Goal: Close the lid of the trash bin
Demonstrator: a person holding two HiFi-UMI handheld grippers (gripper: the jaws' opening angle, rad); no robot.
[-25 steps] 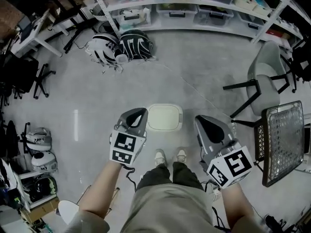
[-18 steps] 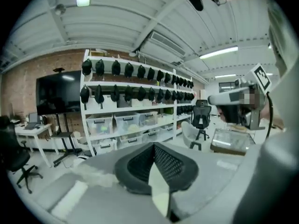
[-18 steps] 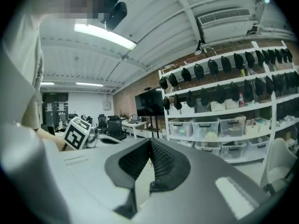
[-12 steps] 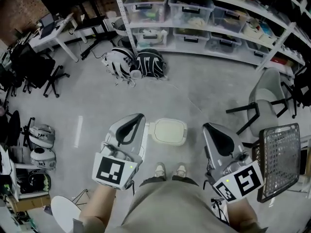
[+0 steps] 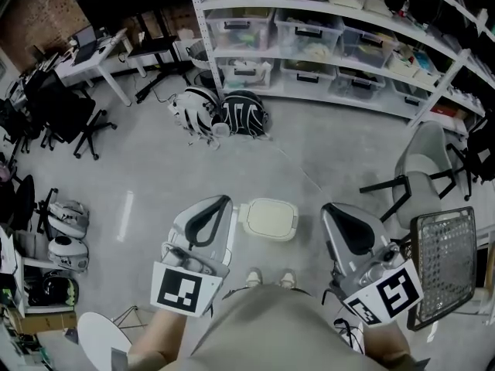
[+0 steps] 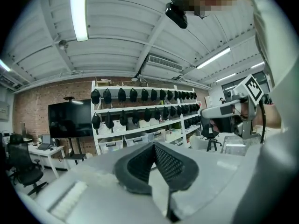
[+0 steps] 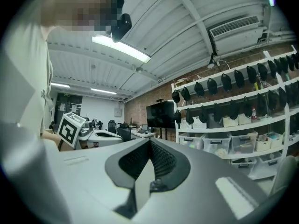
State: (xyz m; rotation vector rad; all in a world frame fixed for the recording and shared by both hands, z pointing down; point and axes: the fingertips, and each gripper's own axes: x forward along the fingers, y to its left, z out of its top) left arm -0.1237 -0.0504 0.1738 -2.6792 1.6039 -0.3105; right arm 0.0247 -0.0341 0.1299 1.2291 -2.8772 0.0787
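The white trash bin (image 5: 269, 219) stands on the grey floor just ahead of the person's shoes, and its lid lies flat on top. In the head view my left gripper (image 5: 223, 201) hangs to the bin's left and my right gripper (image 5: 329, 209) to its right, both held high above the floor and apart from the bin. Each gripper's jaws are shut with nothing between them. The left gripper view shows the left gripper (image 6: 153, 146) aimed level at the far shelves. In the right gripper view the right gripper (image 7: 149, 142) points the same way. The bin is out of sight in both gripper views.
White shelving (image 5: 309, 37) with plastic boxes runs along the back. Two striped helmets (image 5: 220, 114) lie on the floor before it. A grey chair (image 5: 421, 180) and a wire mesh tray (image 5: 441, 257) stand at the right. Desks and office chairs (image 5: 62, 114) are at the left.
The head view has risen and tilted forward, so more shelving shows. Both grippers have come up toward the camera. The bin and its lid look unchanged.
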